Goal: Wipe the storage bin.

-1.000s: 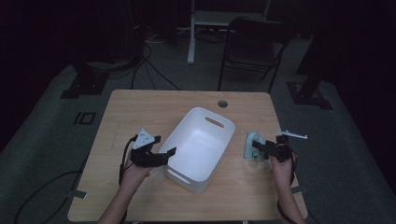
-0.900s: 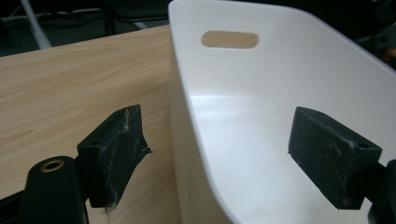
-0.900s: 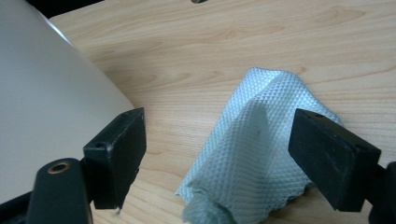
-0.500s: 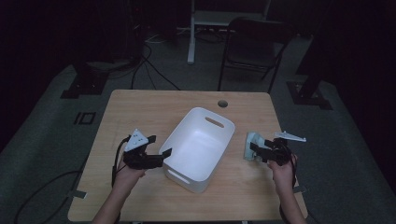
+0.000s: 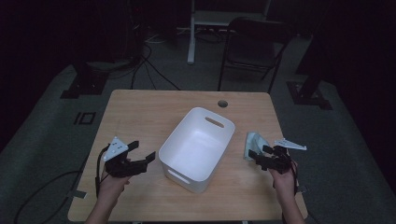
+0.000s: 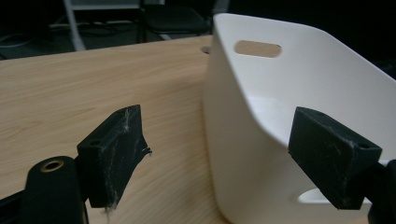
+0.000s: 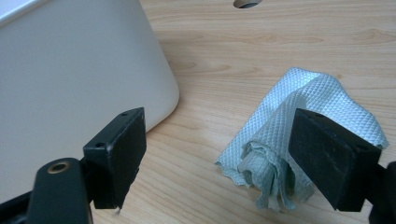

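On the wooden table (image 5: 140, 116) stands a white bin (image 5: 196, 148), set at a slant with its handle slots on the near and far end walls, and just to its right lies a crumpled pale-green cloth (image 5: 253, 142). The left gripper (image 5: 142, 158) hovers near the bin's left wall with its jaws spread wide and nothing between them; in the left gripper view the bin (image 6: 303, 116) rises just ahead, one pad (image 6: 114, 149) over bare wood and the other in front of the bin's wall, not touching it. The right gripper (image 5: 256, 156) sits at the near edge of the cloth, its jaws also spread and empty; in the right gripper view the cloth (image 7: 299, 140) lies bunched on the wood, partly behind the right-hand pad (image 7: 329, 154), while the bin's rounded corner (image 7: 93, 70) fills the left side, apart from the cloth. Judging by this, the work in hand looks like the approach to picking up the cloth, most likely to drop it into the bin, with nothing yet gripped and the bin apparently empty. The next move probably calls for the right gripper to come a little forward and down so both pads straddle the thick, folded part of the cloth, then close firmly enough to catch several layers, since a thin edge could slip free. The left gripper seems placed to steady the bin, and would need to close on its rim or wall without pushing it aside.
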Available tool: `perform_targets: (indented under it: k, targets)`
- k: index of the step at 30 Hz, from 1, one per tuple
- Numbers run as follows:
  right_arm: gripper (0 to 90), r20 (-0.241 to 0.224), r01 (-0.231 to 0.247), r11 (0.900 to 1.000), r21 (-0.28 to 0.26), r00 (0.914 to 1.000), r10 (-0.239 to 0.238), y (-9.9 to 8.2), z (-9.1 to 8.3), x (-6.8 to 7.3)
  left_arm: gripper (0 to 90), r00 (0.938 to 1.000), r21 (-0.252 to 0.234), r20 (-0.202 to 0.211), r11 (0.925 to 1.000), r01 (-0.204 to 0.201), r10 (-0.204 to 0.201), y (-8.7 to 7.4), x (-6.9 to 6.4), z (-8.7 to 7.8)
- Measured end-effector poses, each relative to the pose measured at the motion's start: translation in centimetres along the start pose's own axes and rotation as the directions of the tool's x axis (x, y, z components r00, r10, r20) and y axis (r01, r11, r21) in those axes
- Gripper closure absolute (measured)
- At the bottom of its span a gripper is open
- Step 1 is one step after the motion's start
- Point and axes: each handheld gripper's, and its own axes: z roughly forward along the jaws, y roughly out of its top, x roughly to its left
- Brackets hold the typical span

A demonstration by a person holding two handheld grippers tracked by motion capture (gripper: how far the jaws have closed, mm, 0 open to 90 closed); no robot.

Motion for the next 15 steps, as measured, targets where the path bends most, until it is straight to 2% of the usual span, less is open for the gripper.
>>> perform_targets:
  k: [5, 13, 15]
  targets:
    - [18.6, 0.009, 0.001, 1.0000, 0.001, 1.0000, -0.001, -0.7, 0.0, 0.1, 18.1, 0.9998, 0.018, -0.015, 0.9998, -0.013, 0.013, -1.0, 0.7, -0.9]
    - [18.6, 0.004, 0.003, 1.0000, 0.005, 1.0000, -0.003, -2.2, -0.6, 0.3, 18.1, 0.9982, 0.039, -0.058, 0.9991, 0.015, -0.013, -3.9, 2.1, -1.8]
    - [18.6, 0.019, 0.008, 1.0000, -0.006, 0.9998, -0.008, -2.5, -0.8, 0.3, 18.1, 0.9975, 0.043, -0.070, 0.9989, 0.018, -0.015, -4.5, 2.2, -1.9]
